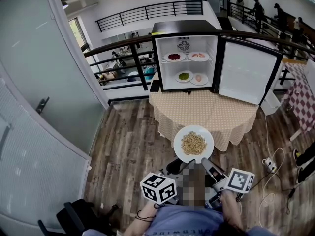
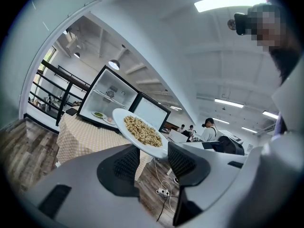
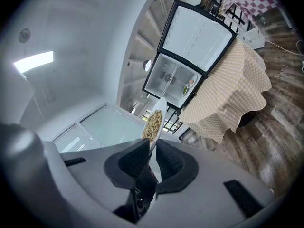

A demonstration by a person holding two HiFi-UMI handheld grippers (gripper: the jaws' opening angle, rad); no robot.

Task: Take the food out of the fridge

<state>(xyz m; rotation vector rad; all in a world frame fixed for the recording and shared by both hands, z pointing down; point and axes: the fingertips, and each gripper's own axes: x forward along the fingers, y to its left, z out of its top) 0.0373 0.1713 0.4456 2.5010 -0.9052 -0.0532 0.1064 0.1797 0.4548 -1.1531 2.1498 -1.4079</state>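
Observation:
A white plate of pale pasta (image 1: 193,143) hangs in the air in front of the cloth-covered table (image 1: 206,113). My right gripper (image 1: 207,165) is shut on the plate's near rim; in the right gripper view its pads (image 3: 137,159) pinch the plate (image 3: 155,119) edge-on. My left gripper (image 1: 173,166) stands open under the rim's left side. In the left gripper view the plate (image 2: 140,131) shows above the gap between the fingers (image 2: 124,164), and neither pad presses on it. The small fridge (image 1: 187,33) stands open on the table with several plates of food (image 1: 184,76) on two shelves.
The fridge door (image 1: 246,73) swings out to the right. A glass wall (image 1: 34,97) runs along the left and a dark railing (image 1: 123,45) passes behind the fridge. A power strip and cables (image 1: 269,165) lie on the wood floor at right, near a chequered table (image 1: 301,98).

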